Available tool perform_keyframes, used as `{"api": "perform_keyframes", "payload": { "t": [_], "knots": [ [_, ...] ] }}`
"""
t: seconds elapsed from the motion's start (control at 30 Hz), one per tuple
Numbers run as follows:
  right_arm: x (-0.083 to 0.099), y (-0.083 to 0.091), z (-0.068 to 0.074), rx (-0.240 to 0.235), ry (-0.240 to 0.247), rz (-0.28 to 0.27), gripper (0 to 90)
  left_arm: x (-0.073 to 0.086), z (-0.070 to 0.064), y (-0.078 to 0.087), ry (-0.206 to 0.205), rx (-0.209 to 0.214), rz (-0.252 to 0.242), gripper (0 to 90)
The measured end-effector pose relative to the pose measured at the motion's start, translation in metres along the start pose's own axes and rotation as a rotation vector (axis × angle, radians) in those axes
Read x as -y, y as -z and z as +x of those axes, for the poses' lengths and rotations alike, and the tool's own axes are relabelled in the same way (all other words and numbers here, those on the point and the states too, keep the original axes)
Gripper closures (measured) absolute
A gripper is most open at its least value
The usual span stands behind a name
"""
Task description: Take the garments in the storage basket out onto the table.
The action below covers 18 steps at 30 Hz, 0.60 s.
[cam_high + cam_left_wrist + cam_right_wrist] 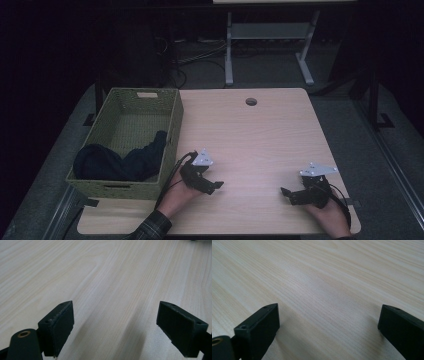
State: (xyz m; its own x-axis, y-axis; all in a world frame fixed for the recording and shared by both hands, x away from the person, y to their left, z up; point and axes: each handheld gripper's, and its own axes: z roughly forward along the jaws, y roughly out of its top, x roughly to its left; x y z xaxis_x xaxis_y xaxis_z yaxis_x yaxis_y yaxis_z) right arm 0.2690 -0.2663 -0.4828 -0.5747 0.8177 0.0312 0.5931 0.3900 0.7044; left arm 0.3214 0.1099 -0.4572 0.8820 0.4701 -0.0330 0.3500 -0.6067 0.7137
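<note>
Wooden table (260,135), both tongs wide apart, dark cloth (120,160) in basket (172,125)

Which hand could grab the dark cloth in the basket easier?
Probably the left tongs: they sit open just beside the green woven basket holding the dark blue cloth. The right tongs are farther across the table.

The high view is dim — the room beyond the table (260,135) sinks into near black and its corners darken. Both gripper views are far brighter, with even overhead light on the wood grain, soft shadows under the jaws, and a pale sheen — the far grain blurs slightly.
</note>
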Motion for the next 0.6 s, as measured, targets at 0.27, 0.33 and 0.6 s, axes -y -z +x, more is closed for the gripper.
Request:
{"api": "perform_keyframes", "payload": {
  "t": [0.27,0.33,0.6],
  "knots": [
    [0.000,0.000,0.000,0.000,0.000,0.000,3.4,-0.002,0.000,0.006,0.011,0.019,-0.029,14.2],
    [0.000,0.000,0.000,0.000,0.000,0.000,3.4,-0.003,-0.001,0.007,0.007,0.019,-0.026,14.2],
    [0.000,0.000,0.000,0.001,0.002,-0.001,3.4,-0.007,-0.001,0.012,0.007,0.028,-0.033,14.2]
  ]
}}
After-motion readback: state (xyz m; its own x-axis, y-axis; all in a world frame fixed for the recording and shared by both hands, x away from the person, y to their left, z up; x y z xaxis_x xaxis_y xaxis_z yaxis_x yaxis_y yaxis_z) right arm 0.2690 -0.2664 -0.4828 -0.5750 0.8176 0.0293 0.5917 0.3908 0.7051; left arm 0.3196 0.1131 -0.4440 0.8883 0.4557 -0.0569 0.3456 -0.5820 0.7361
